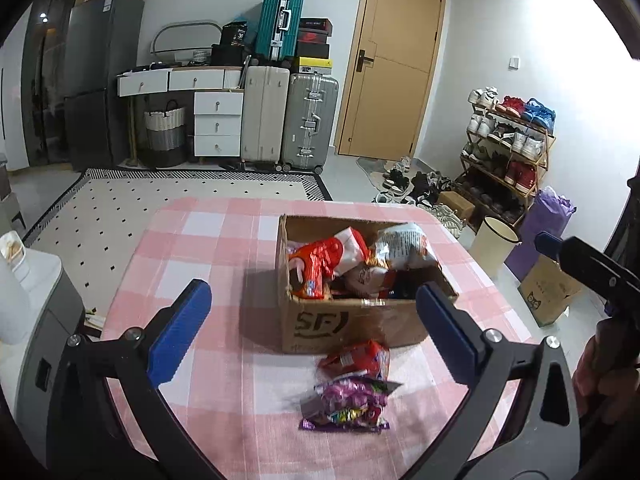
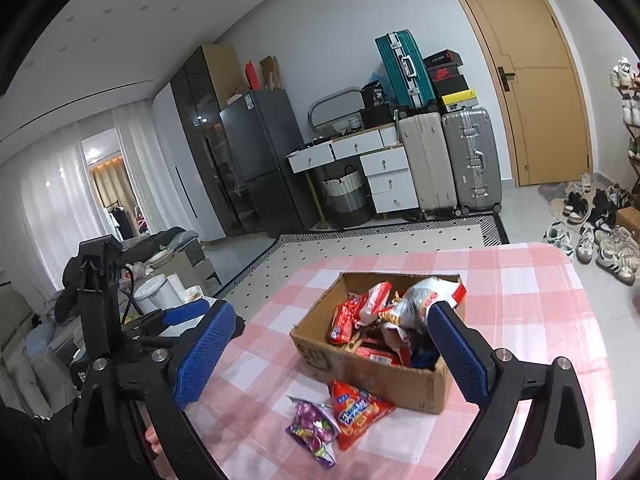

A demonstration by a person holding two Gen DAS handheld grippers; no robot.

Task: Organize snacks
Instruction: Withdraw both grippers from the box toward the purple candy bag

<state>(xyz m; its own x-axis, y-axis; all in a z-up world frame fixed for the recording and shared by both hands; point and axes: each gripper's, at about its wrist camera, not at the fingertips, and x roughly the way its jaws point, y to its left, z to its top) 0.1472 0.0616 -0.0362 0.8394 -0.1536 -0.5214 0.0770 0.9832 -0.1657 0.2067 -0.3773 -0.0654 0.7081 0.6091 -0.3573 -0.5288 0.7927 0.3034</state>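
An open cardboard box marked SF stands on the pink checked tablecloth, filled with several snack packets. It also shows in the right wrist view. In front of it lie a red snack packet and a purple candy packet. My left gripper is open and empty, above the table on the near side of the box. My right gripper is open and empty, also raised, and shows at the right edge of the left wrist view.
A low side unit with white containers stands left of the table. A bin, a purple bag and a cardboard box stand on the floor at the right. Suitcases, drawers and a shoe rack line the far wall.
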